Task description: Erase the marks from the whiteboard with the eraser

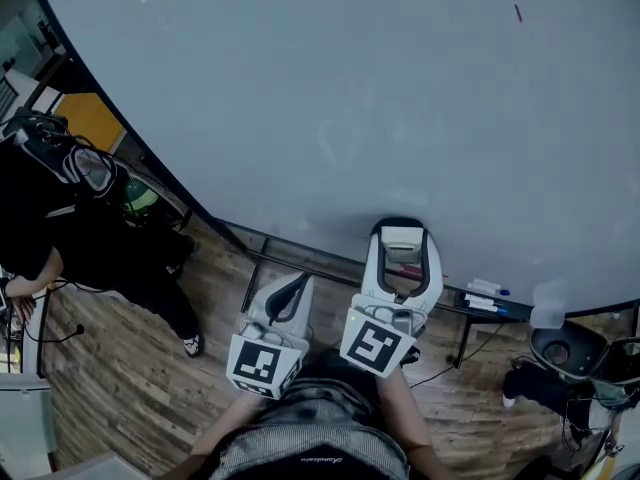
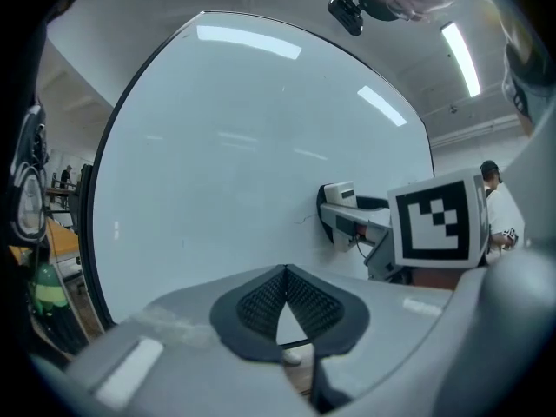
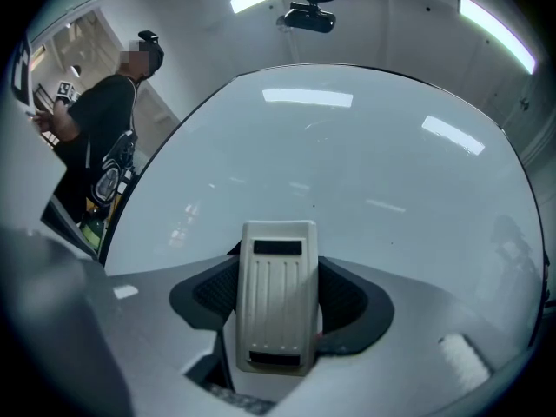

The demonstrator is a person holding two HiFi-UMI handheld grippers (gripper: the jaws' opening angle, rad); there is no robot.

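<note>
The whiteboard [image 1: 330,98] fills the upper part of the head view; a short dark mark [image 1: 517,13] shows near its top right. My right gripper [image 1: 403,233] is shut on the beige eraser [image 1: 402,242], low at the board's bottom edge. In the right gripper view the ribbed eraser [image 3: 278,294] stands upright between the dark pads, facing the whiteboard [image 3: 365,163]. My left gripper [image 1: 294,286] hangs lower and to the left, shut on nothing. In its own view the left gripper [image 2: 284,273] has its tips touching, and the eraser [image 2: 340,195] shows against the whiteboard [image 2: 226,163].
A person in black [image 1: 95,243] stands at the board's left on the wooden floor [image 1: 120,378]. Markers [image 1: 484,296] lie on the board's ledge at lower right. A dark stool [image 1: 562,350] and cables sit at the far right.
</note>
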